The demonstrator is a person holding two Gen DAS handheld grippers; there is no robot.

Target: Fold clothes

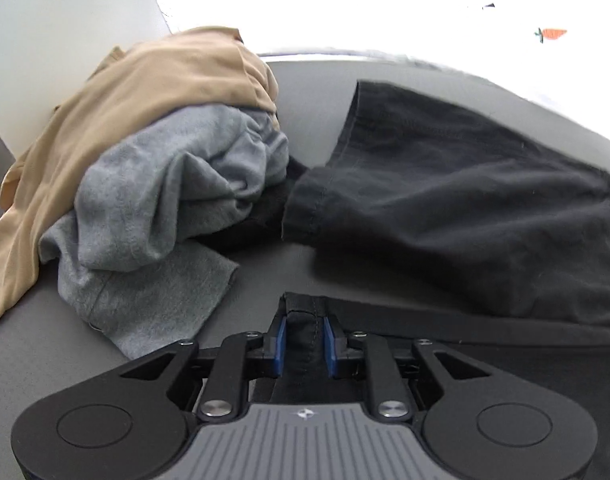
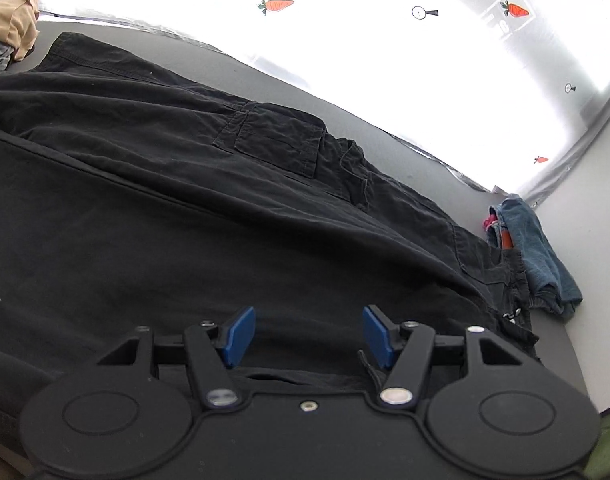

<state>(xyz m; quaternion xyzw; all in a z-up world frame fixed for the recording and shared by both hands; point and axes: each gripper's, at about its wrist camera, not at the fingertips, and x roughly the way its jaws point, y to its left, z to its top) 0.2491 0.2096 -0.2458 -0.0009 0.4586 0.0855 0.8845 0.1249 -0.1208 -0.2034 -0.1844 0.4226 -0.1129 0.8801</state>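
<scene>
Black cargo pants (image 2: 225, 184) lie spread across the grey table (image 1: 265, 272), with a flap pocket (image 2: 277, 140) facing up. In the left wrist view the pants (image 1: 445, 200) fill the right side, hems toward the far edge. My left gripper (image 1: 305, 336) is shut on a hem fold of the black pants, pinched between the blue pads (image 1: 281, 340). My right gripper (image 2: 305, 332) is open, its blue pads (image 2: 239, 334) wide apart just above the black fabric near the waist end, holding nothing.
A heap of a tan garment (image 1: 137, 92) over a grey garment (image 1: 165, 200) sits at the left, also seen far left in the right wrist view (image 2: 13, 20). Folded blue jeans (image 2: 541, 248) lie at the table's right. A bright carrot-print cloth (image 2: 385, 40) lies beyond the far edge.
</scene>
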